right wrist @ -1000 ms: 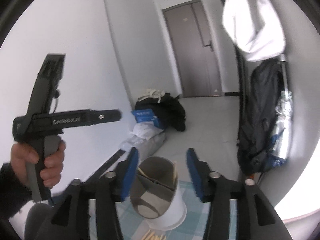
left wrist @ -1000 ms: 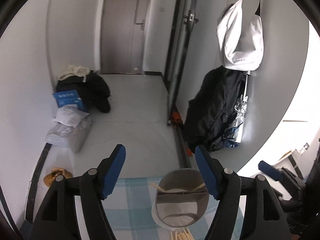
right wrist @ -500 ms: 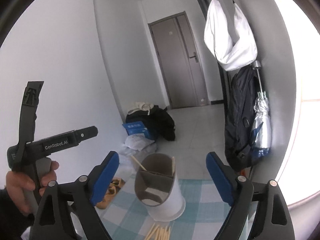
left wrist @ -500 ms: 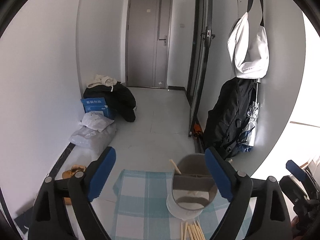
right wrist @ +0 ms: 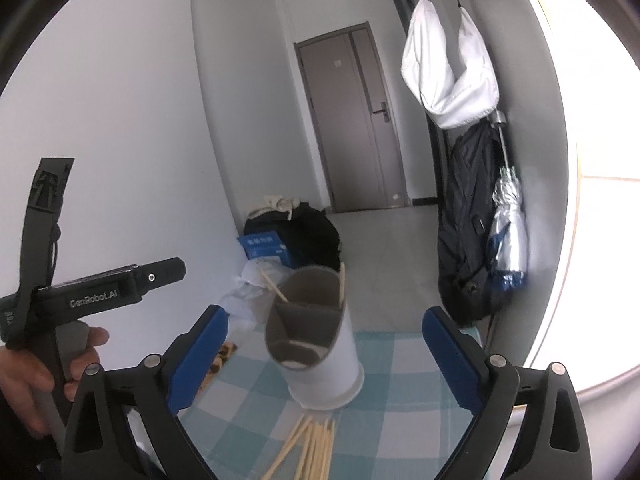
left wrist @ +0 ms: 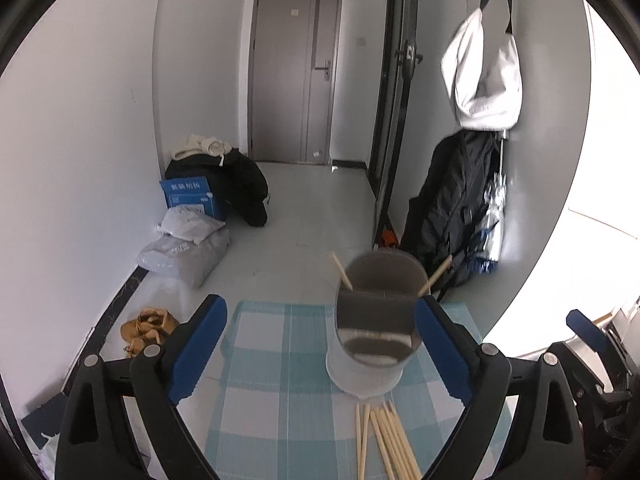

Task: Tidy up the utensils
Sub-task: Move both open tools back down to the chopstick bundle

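Left tool point(left wrist: 320, 354): jaws just spread, empty; drawn back from holder point(left wrist: 374, 328).
Right tool point(right wrist: 324, 360): likewise.
Chopsticks point(left wrist: 386, 438): loose on desk point(left wrist: 276, 360), likely next.

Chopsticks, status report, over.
Both hand-held grippers, left and right, just opened, nothing between pads. Two chopsticks in the holder; loose chopsticks on the checked cloth. Nothing in the way.
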`<state>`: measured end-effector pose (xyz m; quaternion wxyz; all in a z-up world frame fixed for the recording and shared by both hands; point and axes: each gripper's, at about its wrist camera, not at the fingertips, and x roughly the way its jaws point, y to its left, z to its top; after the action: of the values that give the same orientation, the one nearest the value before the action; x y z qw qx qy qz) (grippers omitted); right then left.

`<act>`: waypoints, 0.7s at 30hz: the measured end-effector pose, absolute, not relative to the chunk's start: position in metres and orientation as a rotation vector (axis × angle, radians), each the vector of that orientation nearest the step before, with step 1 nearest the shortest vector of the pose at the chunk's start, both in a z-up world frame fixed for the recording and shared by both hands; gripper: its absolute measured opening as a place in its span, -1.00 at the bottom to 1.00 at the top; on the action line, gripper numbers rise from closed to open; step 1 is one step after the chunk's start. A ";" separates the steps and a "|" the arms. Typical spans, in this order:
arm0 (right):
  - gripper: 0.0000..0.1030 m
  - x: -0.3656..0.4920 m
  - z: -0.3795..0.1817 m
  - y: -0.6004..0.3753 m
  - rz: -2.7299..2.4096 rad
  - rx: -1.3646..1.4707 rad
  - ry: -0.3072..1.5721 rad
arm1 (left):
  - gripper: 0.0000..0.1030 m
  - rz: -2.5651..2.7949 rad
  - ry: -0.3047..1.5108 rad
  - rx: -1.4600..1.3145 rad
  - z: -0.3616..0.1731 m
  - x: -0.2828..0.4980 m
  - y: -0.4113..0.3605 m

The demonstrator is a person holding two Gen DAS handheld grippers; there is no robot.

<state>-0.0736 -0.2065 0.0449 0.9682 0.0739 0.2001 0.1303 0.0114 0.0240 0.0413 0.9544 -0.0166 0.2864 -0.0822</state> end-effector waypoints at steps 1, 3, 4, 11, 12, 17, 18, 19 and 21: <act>0.93 -0.072 0.040 -0.207 0.259 0.150 0.416 | 0.79 -0.169 0.595 -0.028 0.036 0.011 0.023; 0.94 -0.071 0.031 -0.208 0.255 0.154 0.437 | 0.79 -0.160 0.637 -0.017 0.023 0.011 0.023; 0.94 -0.070 0.025 -0.208 0.252 0.156 0.453 | 0.79 -0.159 0.666 -0.018 0.016 0.013 0.023; 0.98 -0.063 -0.008 -0.214 0.257 0.173 0.537 | 0.79 -0.169 0.766 -0.026 -0.025 0.015 0.022; 0.98 -0.064 -0.012 -0.214 0.255 0.174 0.539 | 0.79 -0.170 0.782 -0.025 -0.030 0.017 0.021; 0.98 -0.061 -0.027 -0.213 0.246 0.143 0.568 | 0.79 -0.212 0.880 -0.010 -0.060 0.021 0.018; 0.98 -0.061 -0.029 -0.212 0.245 0.140 0.576 | 0.79 -0.220 0.908 -0.009 -0.068 0.022 0.017; 0.98 -0.061 -0.031 -0.212 0.243 0.137 0.581 | 0.79 -0.225 0.930 -0.008 -0.072 0.024 0.017; 0.98 -0.058 -0.037 -0.210 0.225 0.117 0.606 | 0.79 -0.236 0.974 -0.005 -0.082 0.028 0.014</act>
<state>-0.0578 -0.2097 -0.0371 0.9466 0.0573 0.2976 0.1103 0.0275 0.0144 -0.0821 0.8770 -0.0023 0.4670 -0.1129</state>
